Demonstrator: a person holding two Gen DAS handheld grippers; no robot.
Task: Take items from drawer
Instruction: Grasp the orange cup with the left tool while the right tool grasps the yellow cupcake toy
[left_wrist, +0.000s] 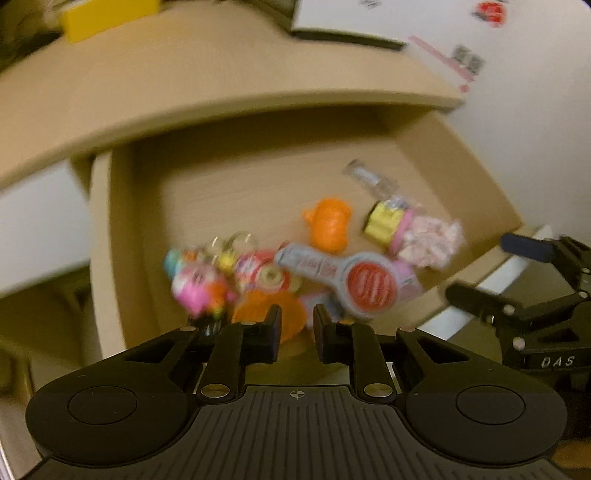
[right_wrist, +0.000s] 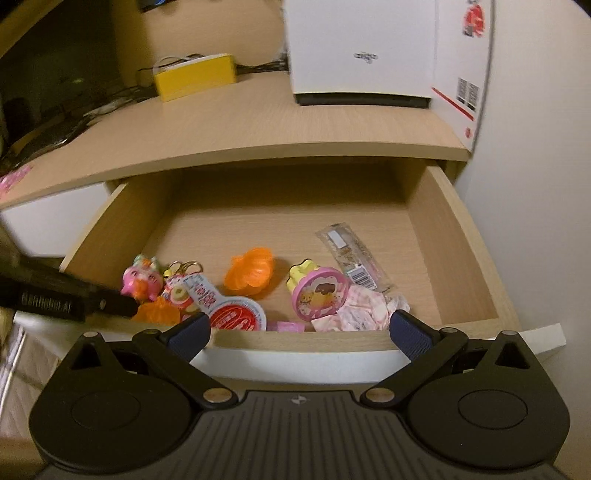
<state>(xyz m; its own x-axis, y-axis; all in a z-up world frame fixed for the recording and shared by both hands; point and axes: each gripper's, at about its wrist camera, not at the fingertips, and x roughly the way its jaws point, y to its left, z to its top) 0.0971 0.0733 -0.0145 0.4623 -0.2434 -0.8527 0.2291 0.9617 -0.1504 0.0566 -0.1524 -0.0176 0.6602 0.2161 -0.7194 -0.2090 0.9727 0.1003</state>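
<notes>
Drawer open, nothing lifted out yet; I am lining up both grippers at its front edge.

I am seeing the drawer (right_wrist: 458, 254) pulled out under the bench (right_wrist: 258, 122), with every toy lying along its front half: a pink pig figure (right_wrist: 142, 282), a grey-and-red round-headed gadget (right_wrist: 231, 314), two orange shell-shaped pieces (right_wrist: 251, 275), a pink round case with cartoon animals (right_wrist: 321, 293), a clear wrapped packet (right_wrist: 354, 258) and a crumpled pink wrapper (right_wrist: 364, 314). The rear half is lying bare. I am holding the left gripper (left_wrist: 295, 325) with its jaws narrow and empty, hovering just over the toys at the front left; that view is blurred. I am holding the right gripper (right_wrist: 295, 332) with jaws spread wide, empty, just outside the front panel. My judgement: the task is only starting, all items remaining to be removed.
</notes>
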